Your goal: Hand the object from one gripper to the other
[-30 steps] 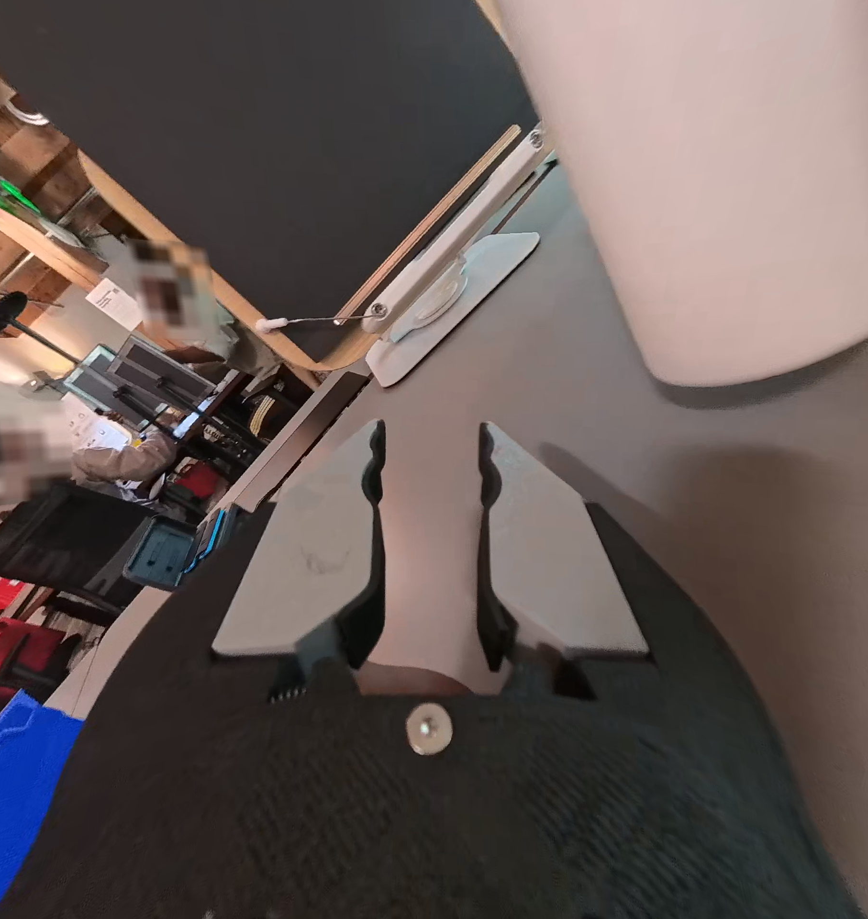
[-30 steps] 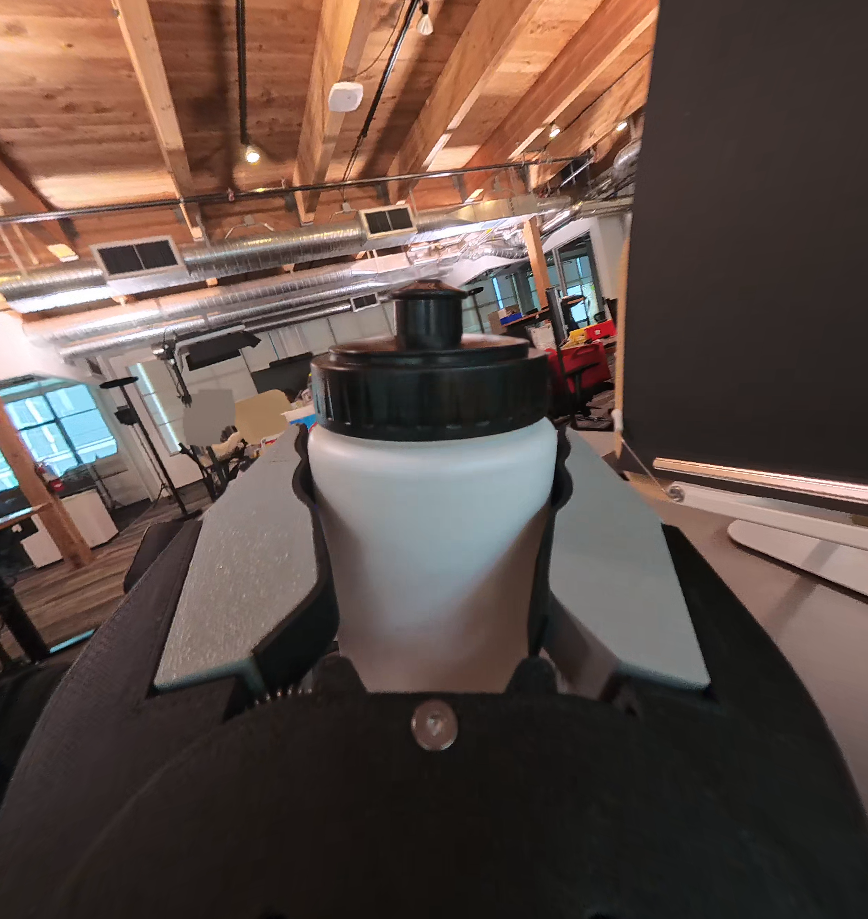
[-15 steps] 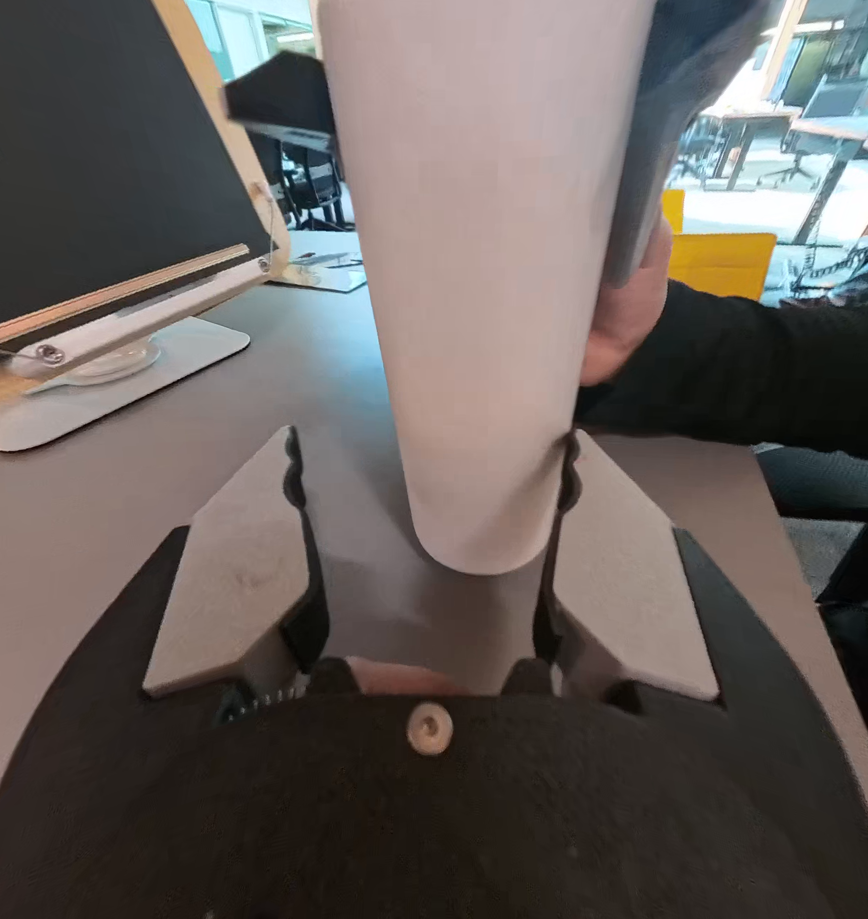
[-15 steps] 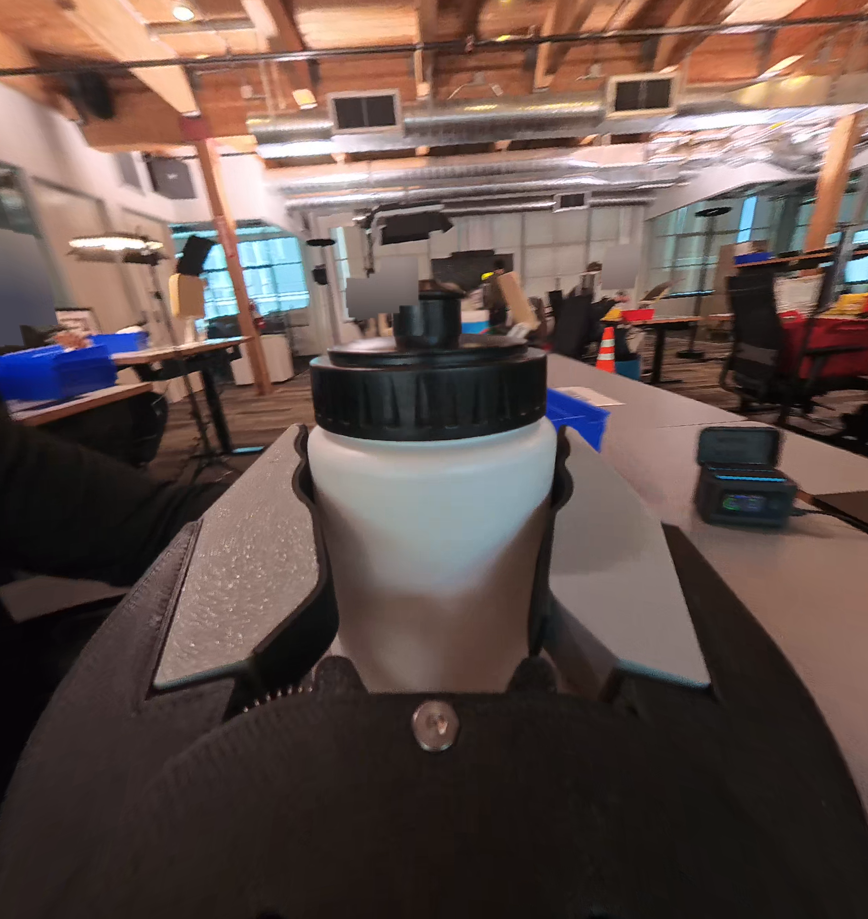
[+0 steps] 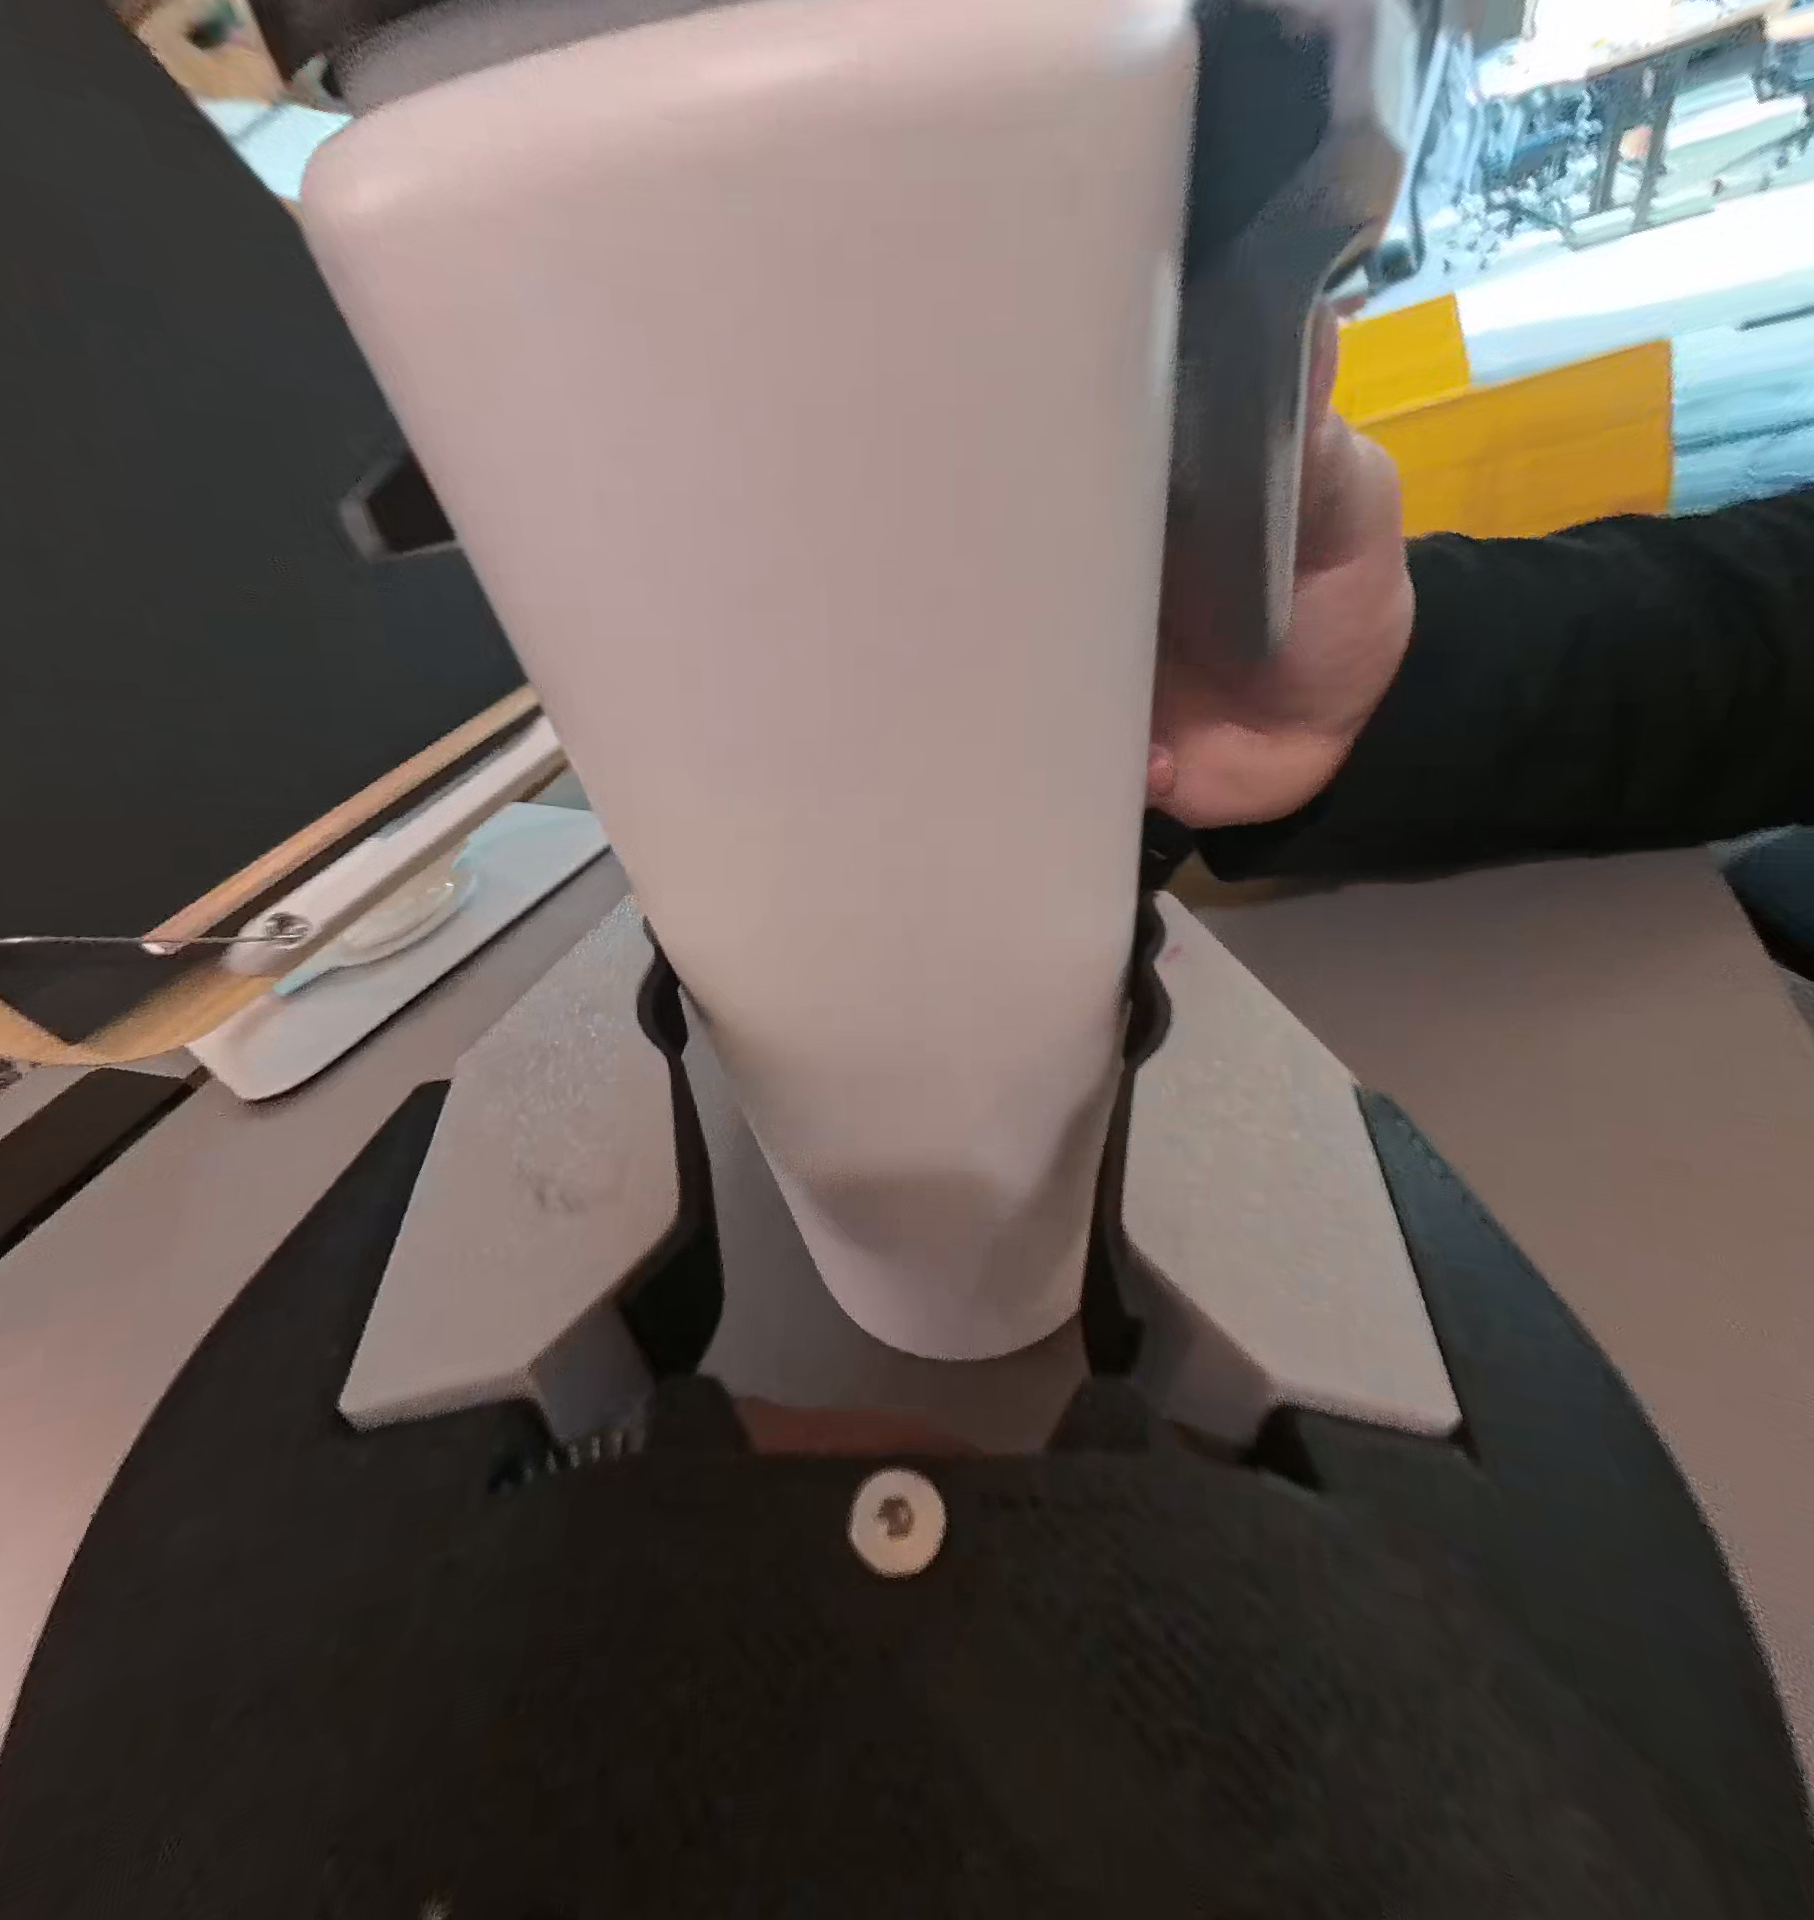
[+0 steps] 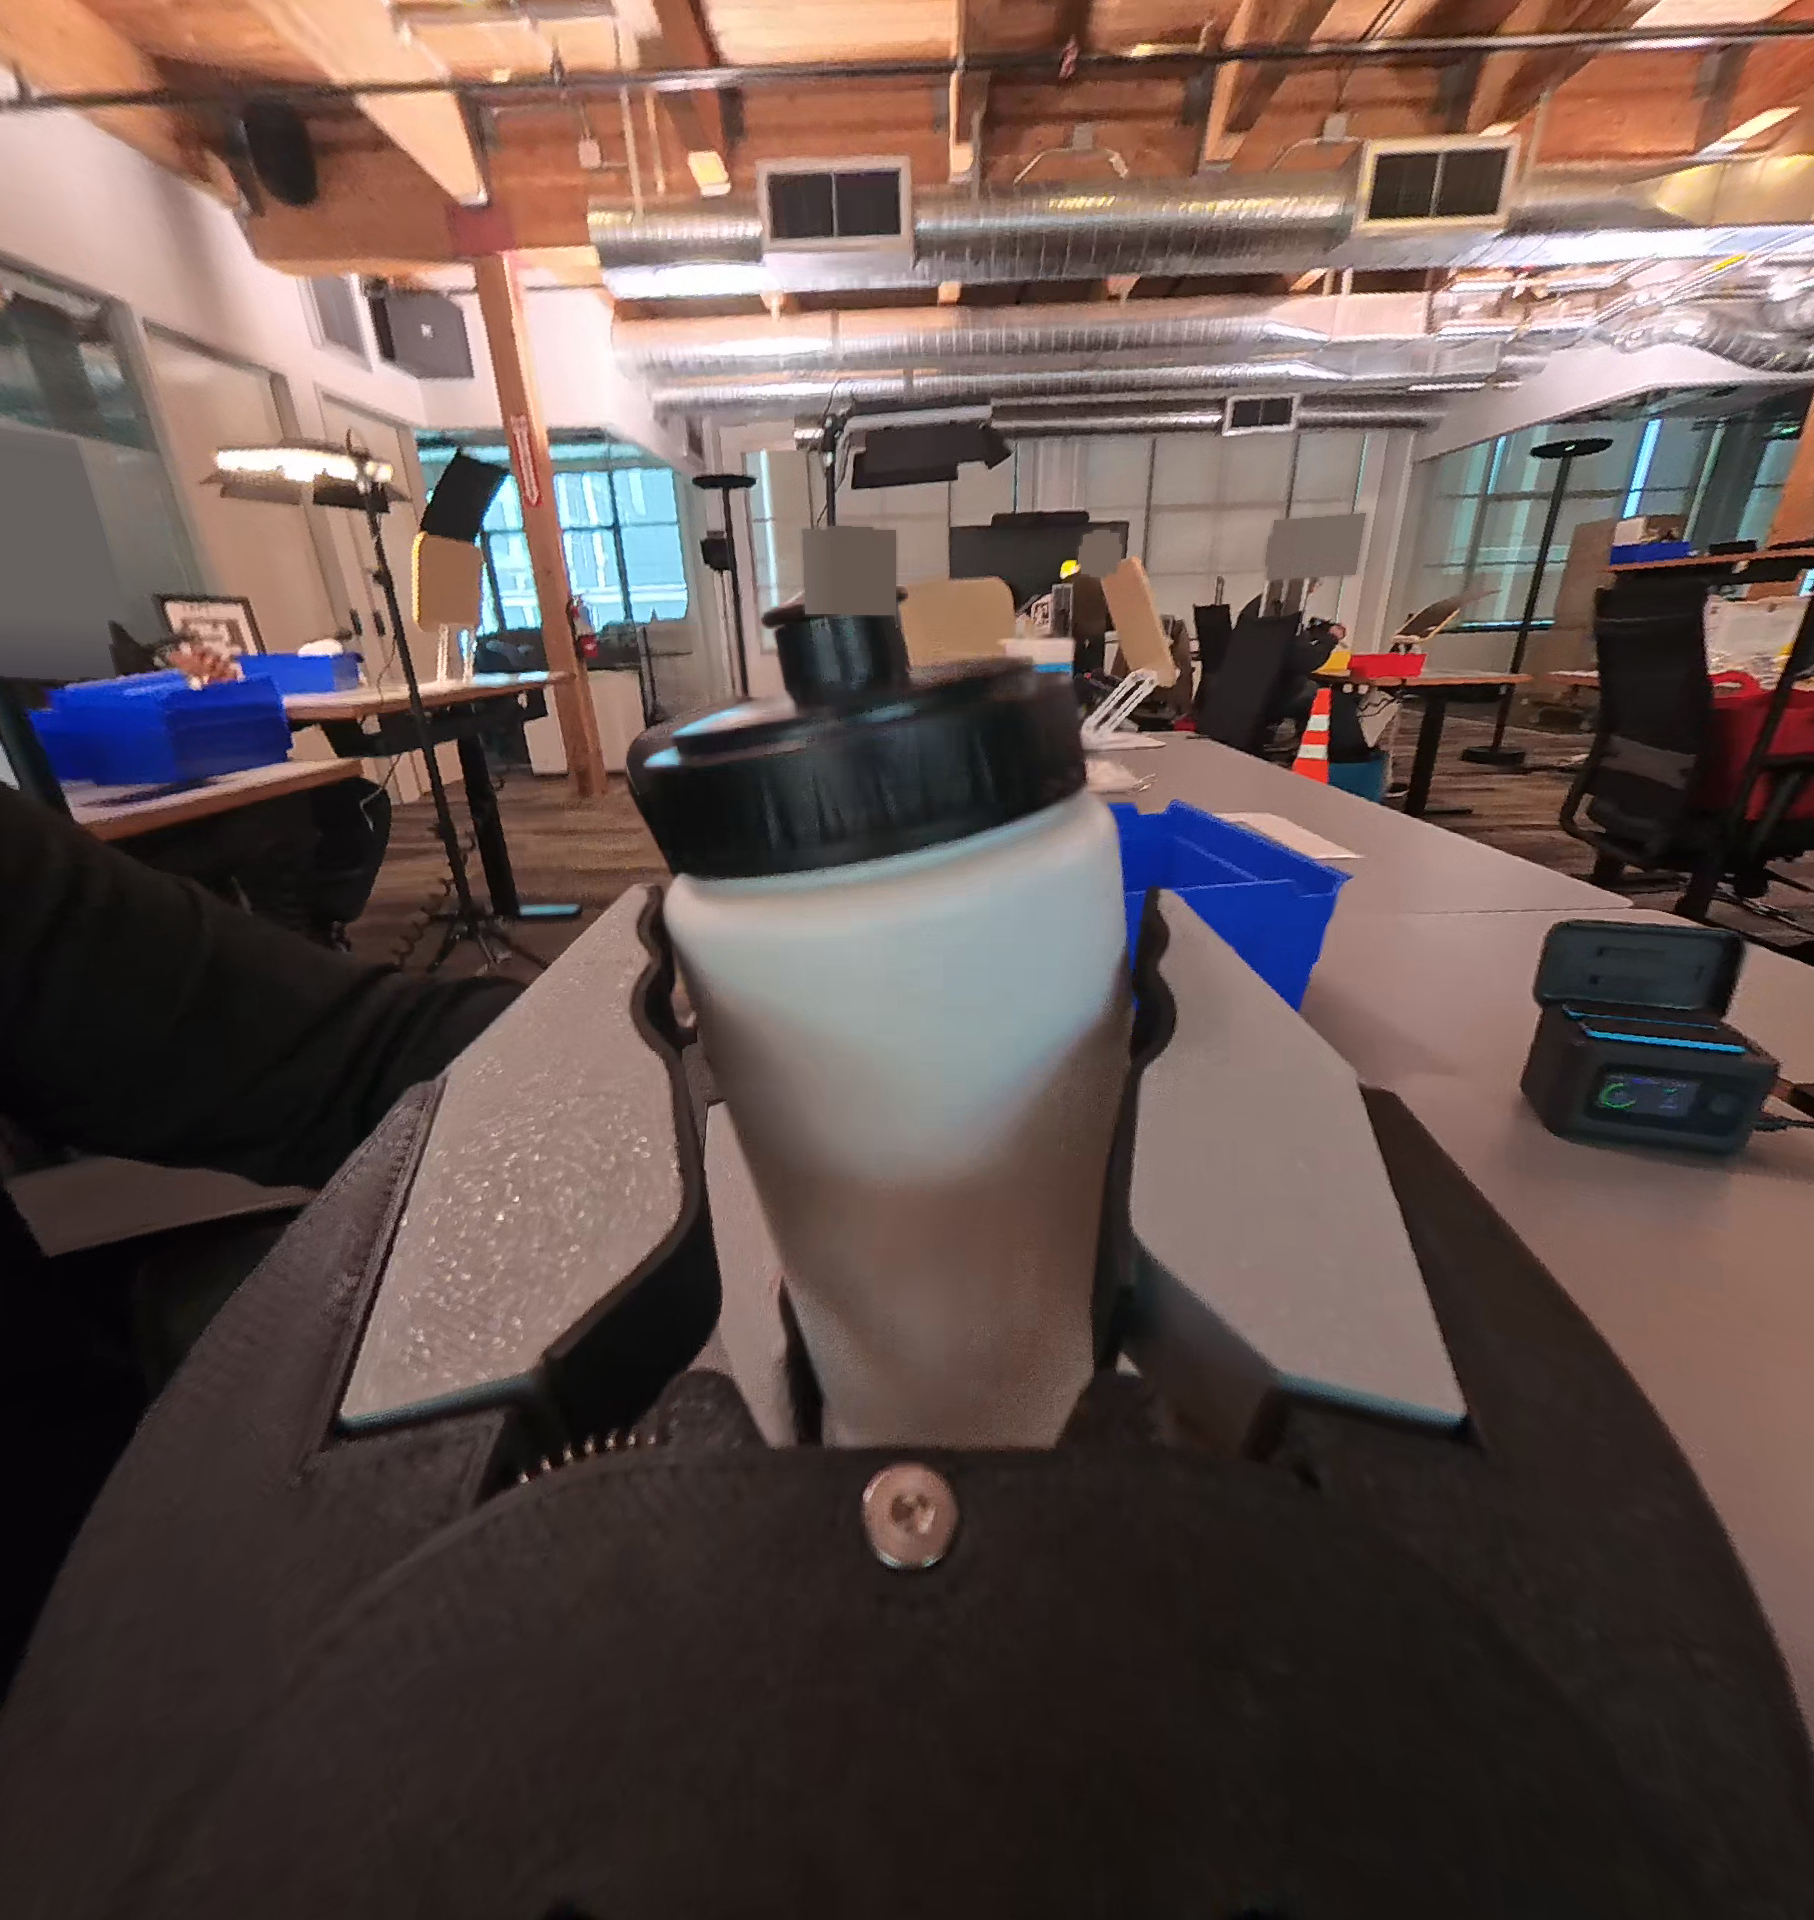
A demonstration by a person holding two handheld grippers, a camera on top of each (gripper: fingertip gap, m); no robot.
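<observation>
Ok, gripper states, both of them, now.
Left gripper: closed around the lower end of the white bottle.
Right gripper: cannot tell; the bottle sits tilted between its fingers with a gap at one side.

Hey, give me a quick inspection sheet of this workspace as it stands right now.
Surface: grey table.
Job's things: white bottle with black cap, tilted, its base between the left jaws.
Clutter: blue bin; open black case with a lit screen; white stand bearing a dark panel.
Grippers: left gripper closing round the bottle's base; right gripper, left jaw apart from the bottle.
Cables: one at the case.
Surroundings: open office, desks, chairs, wooden ceiling.
</observation>
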